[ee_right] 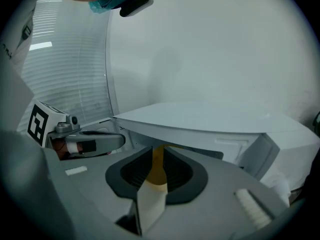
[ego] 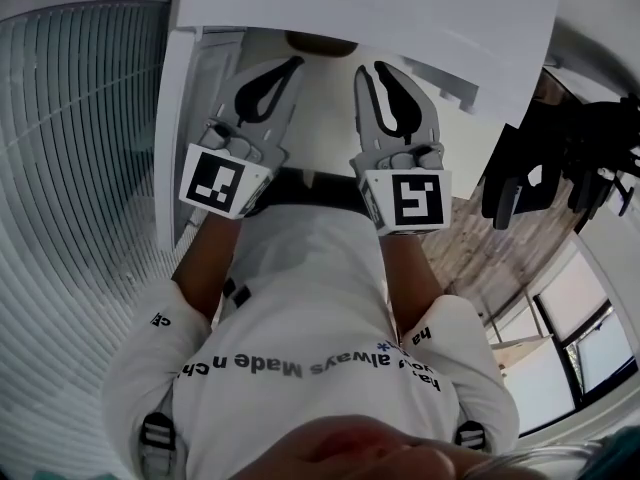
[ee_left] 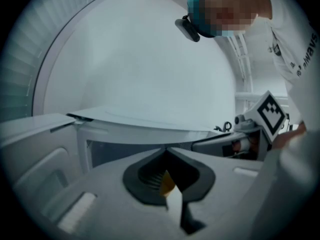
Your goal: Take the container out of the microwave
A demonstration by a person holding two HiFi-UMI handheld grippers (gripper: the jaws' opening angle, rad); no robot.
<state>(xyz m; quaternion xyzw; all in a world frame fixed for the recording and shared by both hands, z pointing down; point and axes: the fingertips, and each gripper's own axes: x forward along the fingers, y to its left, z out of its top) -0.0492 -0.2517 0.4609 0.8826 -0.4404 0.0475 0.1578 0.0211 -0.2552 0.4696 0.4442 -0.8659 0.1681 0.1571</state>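
Hovering at microwave [ego: 400, 13] front: left gripper [ego: 293, 62] jaws closed tip to tip, empty; right gripper [ego: 373, 68] jaws narrowly apart, nothing between.

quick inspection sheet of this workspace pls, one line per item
surface: what the microwave stands on is out of view
job's things: white microwave just ahead of both tools; container not seen
clutter: nothing seen
grippers: left tool shut, empty; right tool slightly open, empty
cables: nothing seen
surroundings: window blinds at left, wood floor and dark equipment at right
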